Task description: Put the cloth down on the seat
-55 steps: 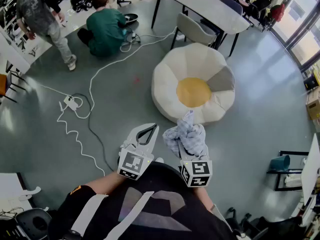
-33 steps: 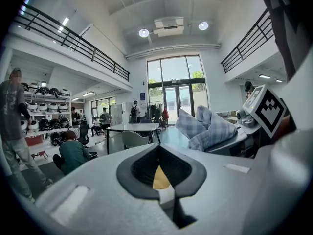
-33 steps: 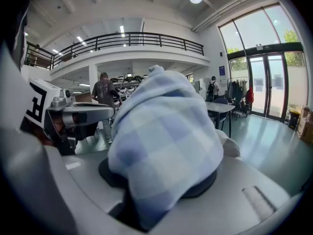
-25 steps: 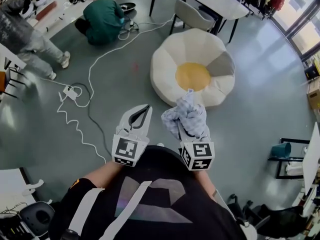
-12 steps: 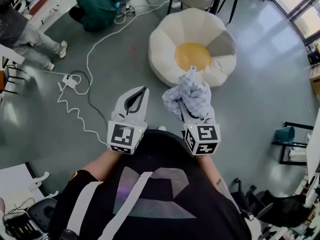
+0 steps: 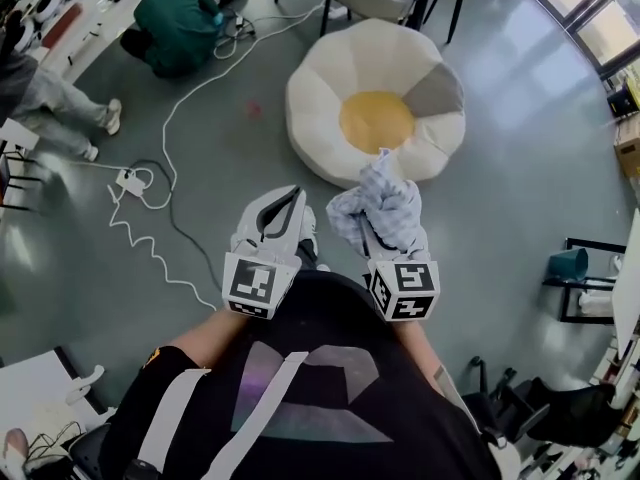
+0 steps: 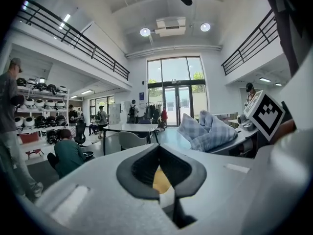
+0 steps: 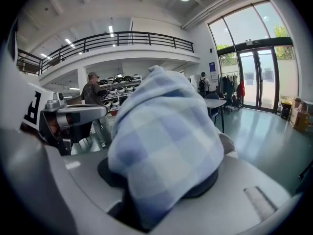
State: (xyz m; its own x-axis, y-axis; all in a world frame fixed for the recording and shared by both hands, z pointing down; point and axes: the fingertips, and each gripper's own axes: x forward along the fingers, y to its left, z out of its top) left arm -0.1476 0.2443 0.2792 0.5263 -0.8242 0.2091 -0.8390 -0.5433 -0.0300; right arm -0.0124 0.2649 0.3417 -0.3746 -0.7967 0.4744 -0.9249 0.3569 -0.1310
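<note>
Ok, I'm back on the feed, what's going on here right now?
A person is standing with a gripper in each hand. The right tongs are clamped on a bunched blue-checked cloth, held up in the air. The left tongs are closed with nothing in them. The round white seat with the yellow centre lies on the floor just ahead, and the cloth is not yet on it.

I'm seeing the cloth [image 6: 385, 216] showing a pale blue-and-white check. The seat [image 6: 320, 98] is showing cream-white, with a yellow centre and one grey wedge — the floor [image 6: 520, 168] is reading dull grey. The left gripper [image 6: 296, 196] is looking pale grey.
</note>
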